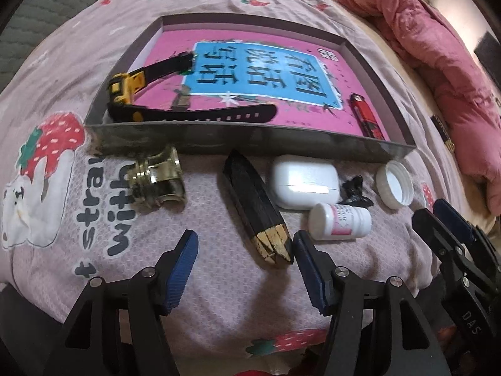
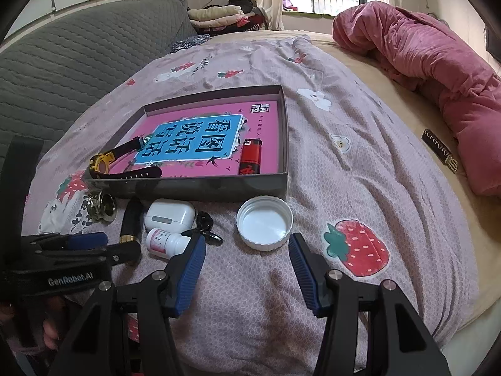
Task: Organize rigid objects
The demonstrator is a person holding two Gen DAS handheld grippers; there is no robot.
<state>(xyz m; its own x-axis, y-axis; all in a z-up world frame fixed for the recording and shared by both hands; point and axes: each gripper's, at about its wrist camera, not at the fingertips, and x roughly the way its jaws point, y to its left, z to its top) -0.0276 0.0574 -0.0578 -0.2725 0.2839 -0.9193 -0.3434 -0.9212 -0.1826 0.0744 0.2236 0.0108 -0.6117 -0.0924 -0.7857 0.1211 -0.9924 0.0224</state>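
Ahead of left gripper: black gold-tipped block is lying between its spread jaws, untouched.
Right gripper: jaws are gaping; white cap just ahead.
Beyond: box's near wall is bounding the row.

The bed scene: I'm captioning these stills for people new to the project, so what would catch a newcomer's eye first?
Most striking is the shallow box on the strawberry-print bedspread, lined with a bright pink and blue book cover, holding a yellow-and-black watch at its left and a red lighter at its right. In front of it lies a row of small items, among them a white earbud case and a white cap, with both open grippers poised nearby.
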